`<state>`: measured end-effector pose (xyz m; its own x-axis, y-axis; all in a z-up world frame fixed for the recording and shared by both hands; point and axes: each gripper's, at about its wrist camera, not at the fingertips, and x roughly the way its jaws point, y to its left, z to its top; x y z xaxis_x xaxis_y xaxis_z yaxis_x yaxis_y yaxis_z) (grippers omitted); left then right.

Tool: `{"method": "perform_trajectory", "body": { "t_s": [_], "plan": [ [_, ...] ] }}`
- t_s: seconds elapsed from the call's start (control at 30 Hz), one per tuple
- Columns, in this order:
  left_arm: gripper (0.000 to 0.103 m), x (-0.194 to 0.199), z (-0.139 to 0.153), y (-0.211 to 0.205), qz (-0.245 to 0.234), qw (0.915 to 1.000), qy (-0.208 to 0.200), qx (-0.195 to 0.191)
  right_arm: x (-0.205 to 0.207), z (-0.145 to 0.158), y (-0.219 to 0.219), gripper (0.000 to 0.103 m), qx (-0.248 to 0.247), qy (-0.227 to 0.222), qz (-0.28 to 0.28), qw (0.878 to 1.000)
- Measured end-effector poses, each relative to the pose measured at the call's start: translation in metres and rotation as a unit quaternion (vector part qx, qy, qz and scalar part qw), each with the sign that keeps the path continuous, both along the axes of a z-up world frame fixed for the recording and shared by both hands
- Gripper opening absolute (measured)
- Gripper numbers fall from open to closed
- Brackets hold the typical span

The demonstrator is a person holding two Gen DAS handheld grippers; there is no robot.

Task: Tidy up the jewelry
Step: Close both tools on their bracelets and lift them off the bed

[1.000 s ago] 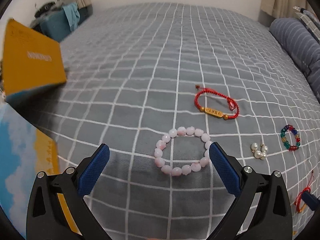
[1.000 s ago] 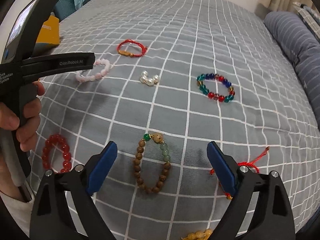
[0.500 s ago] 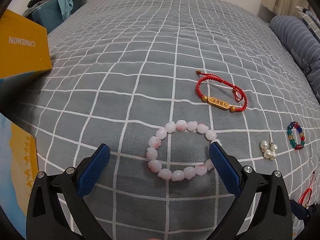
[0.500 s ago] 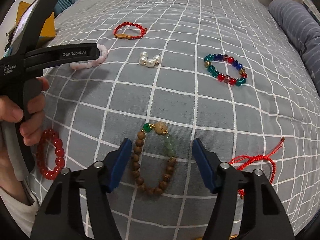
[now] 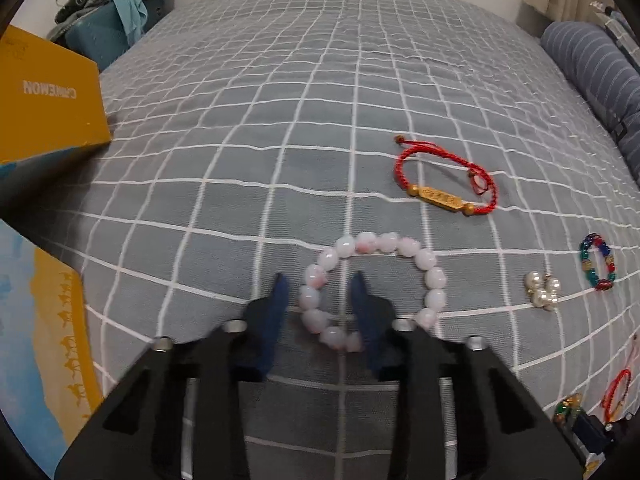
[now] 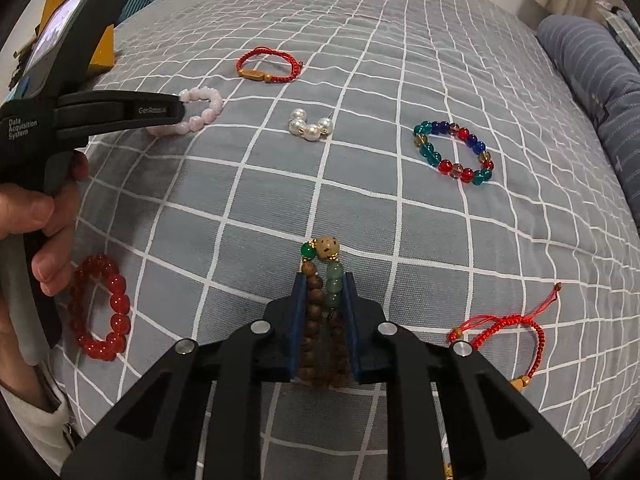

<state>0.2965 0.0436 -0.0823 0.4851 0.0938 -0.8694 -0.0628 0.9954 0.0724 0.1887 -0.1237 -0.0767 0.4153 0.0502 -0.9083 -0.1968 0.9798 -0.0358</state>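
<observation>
A pink bead bracelet (image 5: 400,246) lies on the grey checked bedspread. My left gripper (image 5: 320,284) has its jaws narrowed around the bracelet's left side, a gap still showing beside the beads; it also shows in the right wrist view (image 6: 182,108). My right gripper (image 6: 323,280) is shut on a brown wooden bead bracelet (image 6: 320,316) with green beads, squeezing it flat.
On the bedspread (image 6: 280,200) lie a red cord bracelet with a gold bar (image 5: 444,184), a pearl cluster (image 6: 310,126), a multicoloured glass bracelet (image 6: 452,152), a red bead bracelet (image 6: 102,304) and a red string bracelet (image 6: 504,328). A yellow box (image 5: 44,100) stands left, a striped pillow (image 5: 592,64) right.
Both grippers have closed from wide open. The left jaws came in around the pink bracelet's left side. The right jaws clamped the wooden bead bracelet.
</observation>
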Motion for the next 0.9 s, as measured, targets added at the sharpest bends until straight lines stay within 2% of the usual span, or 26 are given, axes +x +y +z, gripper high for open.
{"method": "perform_trajectory", "body": {
  "t_s": [0.03,0.13,0.33,0.63,0.9],
  "plan": [
    [0.013,0.0,0.001,0.002,0.003,1.0,0.001,0.001,0.0,0.0,0.0,0.016,0.0,0.0,0.0,1.0],
    [0.013,-0.002,0.005,0.006,0.003,0.9999,-0.004,-0.012,0.0,0.002,-0.001,0.016,0.003,-0.002,-0.002,1.0],
    [0.011,-0.008,0.017,0.002,-0.002,0.9996,-0.025,-0.011,-0.001,0.005,-0.003,0.016,0.004,-0.007,-0.005,1.0],
    [0.011,-0.022,0.047,0.0,-0.013,0.9975,-0.05,-0.048,-0.003,0.014,-0.006,0.016,0.009,-0.019,-0.008,1.0],
    [0.011,-0.041,0.071,-0.013,-0.03,0.9951,-0.077,-0.055,-0.004,0.023,-0.01,0.015,0.011,-0.037,-0.02,0.999]
  ]
}}
